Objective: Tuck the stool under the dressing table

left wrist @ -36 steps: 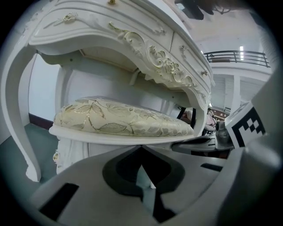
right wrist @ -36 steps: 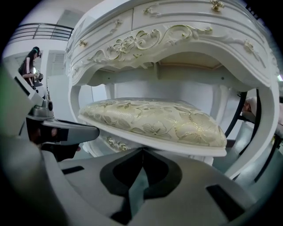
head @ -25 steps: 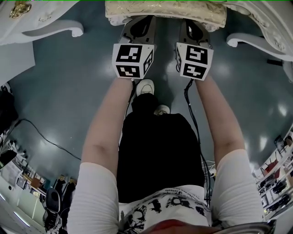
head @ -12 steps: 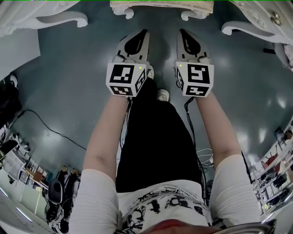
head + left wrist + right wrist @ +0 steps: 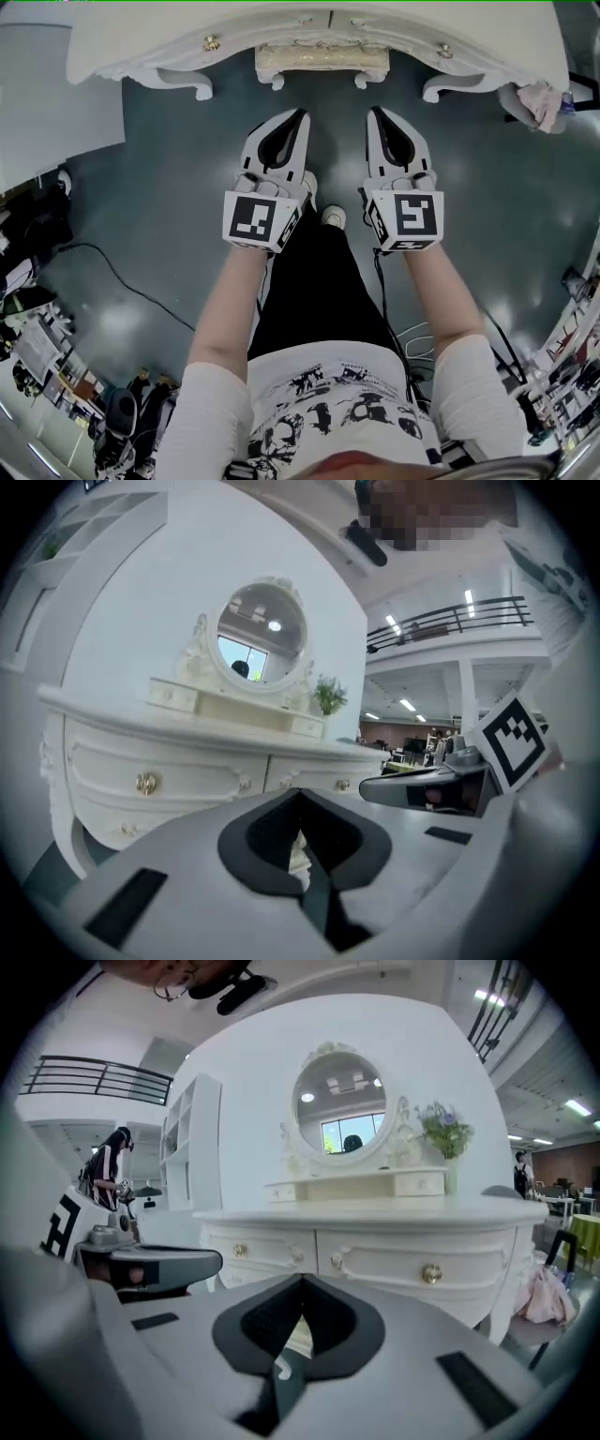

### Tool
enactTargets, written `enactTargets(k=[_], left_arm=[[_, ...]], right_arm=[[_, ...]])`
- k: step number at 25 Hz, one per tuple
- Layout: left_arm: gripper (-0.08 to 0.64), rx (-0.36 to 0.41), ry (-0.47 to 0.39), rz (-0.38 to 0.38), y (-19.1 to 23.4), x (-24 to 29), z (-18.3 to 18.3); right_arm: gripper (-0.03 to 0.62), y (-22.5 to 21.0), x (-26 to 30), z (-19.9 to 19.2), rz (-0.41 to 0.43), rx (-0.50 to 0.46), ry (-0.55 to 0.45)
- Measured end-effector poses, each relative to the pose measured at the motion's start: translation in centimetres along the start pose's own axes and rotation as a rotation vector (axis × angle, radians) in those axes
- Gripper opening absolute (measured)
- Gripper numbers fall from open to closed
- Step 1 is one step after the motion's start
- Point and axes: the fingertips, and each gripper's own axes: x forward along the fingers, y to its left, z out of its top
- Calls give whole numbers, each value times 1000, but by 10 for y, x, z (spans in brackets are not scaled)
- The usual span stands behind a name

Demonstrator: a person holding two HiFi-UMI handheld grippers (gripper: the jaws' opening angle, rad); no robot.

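The stool (image 5: 322,64) sits at 12 o'clock, tucked beneath the dressing table (image 5: 141,37). The left gripper (image 5: 300,114) and right gripper (image 5: 375,112) are clenched on nothing. The stool looks rigid and fairly heavy; push its padded seat's front edge.
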Motion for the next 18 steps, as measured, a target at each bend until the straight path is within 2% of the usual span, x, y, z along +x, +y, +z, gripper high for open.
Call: enactTargets(k=[3, 11, 14, 18], left_arm=[[17, 42, -58, -34, -19, -13, 71], [17, 142, -197, -71, -60, -80, 245], [17, 167, -229, -96, -73, -96, 292], [17, 209, -284, -97, -83, -118, 343]], right_arm=[[15, 5, -31, 70, 4, -9, -80], [15, 42, -124, 245, 47, -138, -256], [15, 45, -153, 292, 28, -132, -302], [15, 59, -179, 331, 28, -129, -353]])
